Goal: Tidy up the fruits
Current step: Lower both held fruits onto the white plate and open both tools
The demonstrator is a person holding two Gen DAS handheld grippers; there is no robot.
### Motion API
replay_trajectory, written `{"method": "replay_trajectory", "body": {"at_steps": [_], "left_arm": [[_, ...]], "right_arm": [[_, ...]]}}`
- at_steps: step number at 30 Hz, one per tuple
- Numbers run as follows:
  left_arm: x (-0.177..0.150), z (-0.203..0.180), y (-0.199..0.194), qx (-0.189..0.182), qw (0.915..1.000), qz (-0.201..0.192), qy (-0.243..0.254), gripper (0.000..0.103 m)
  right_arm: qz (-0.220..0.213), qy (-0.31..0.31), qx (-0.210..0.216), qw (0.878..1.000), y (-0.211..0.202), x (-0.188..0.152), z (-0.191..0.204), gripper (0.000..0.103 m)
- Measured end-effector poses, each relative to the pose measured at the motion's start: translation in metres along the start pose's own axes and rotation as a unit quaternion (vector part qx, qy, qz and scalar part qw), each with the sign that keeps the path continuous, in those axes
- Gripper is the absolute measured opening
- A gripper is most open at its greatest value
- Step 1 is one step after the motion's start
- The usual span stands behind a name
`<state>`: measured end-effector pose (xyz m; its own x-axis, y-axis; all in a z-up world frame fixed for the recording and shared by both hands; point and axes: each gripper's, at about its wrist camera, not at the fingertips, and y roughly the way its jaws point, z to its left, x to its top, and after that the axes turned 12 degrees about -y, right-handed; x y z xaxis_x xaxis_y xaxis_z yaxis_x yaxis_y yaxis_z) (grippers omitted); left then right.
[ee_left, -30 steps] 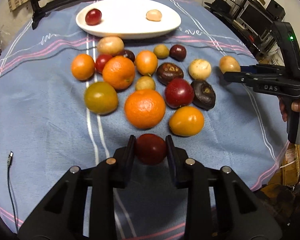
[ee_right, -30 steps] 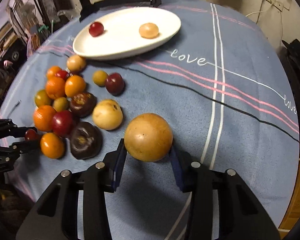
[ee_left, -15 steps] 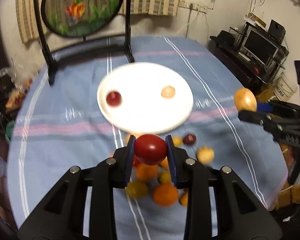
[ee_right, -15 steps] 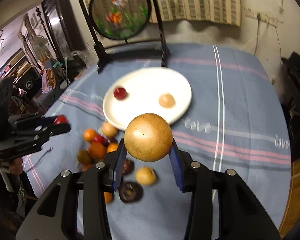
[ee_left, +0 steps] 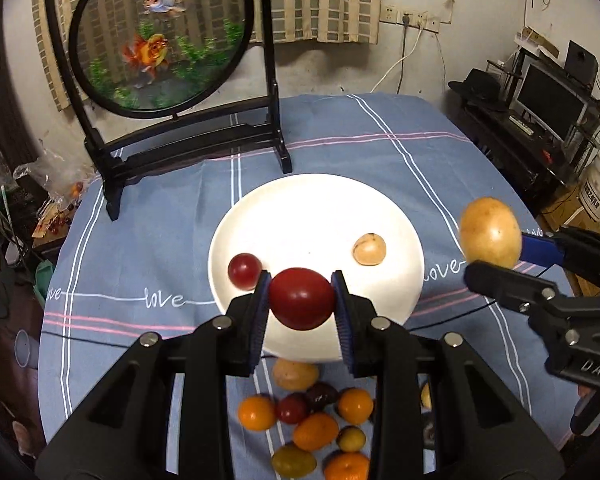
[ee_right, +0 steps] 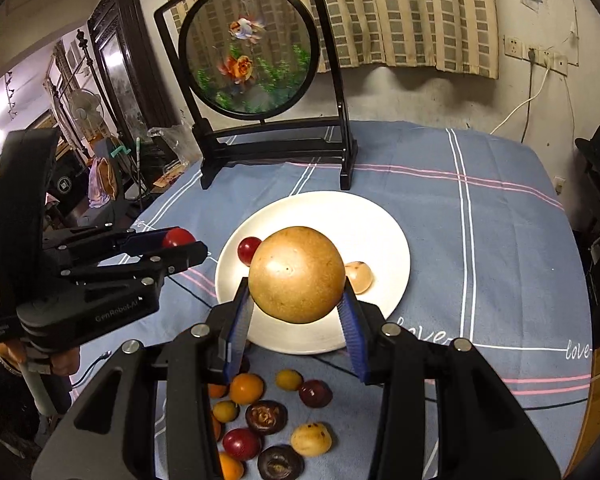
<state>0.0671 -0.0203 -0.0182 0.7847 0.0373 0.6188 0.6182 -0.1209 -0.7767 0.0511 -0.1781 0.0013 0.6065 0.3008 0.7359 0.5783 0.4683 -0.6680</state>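
Above the white plate [ee_left: 404,240], the left gripper [ee_left: 302,300] clamps a red fruit [ee_left: 302,298] and the right gripper [ee_right: 296,280] a tan fruit [ee_right: 296,274], apparently for sorting by colour.

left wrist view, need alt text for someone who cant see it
The left gripper grips a dark red fruit above a white plate holding a small red fruit and a tan one. At right, the right gripper holds a large tan fruit; more fruit lies on the blue tablecloth below.
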Motion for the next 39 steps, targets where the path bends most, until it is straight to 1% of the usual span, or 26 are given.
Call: {"method": "replay_trajectory", "body": {"at_steps": [8,22,30,33,39], "left_arm": [[0.007,0.001,0.034,0.008,0.9997,0.024,-0.005,0.031],[0.008,0.007,0.084,0.025,0.9975,0.065,-0.012,0.031],[0.007,0.006,0.115,0.051,0.9946,0.090,0.000,0.031],[0.005,0.005,0.122,0.057,0.9940,0.093,0.004,0.031],[0.007,0.005,0.130,0.058,0.9937,0.096,0.005,0.031]], "right_arm": [[0.019,0.006,0.002,1.000,0.025,0.004,-0.013,0.043],[0.060,0.006,0.008,0.998,0.079,0.011,-0.026,0.043],[0.093,-0.012,0.001,0.996,0.113,0.019,-0.034,0.043],[0.101,-0.022,-0.002,0.995,0.123,0.020,-0.034,0.043],[0.105,-0.026,0.000,0.994,0.135,0.024,-0.038,0.043]]}}
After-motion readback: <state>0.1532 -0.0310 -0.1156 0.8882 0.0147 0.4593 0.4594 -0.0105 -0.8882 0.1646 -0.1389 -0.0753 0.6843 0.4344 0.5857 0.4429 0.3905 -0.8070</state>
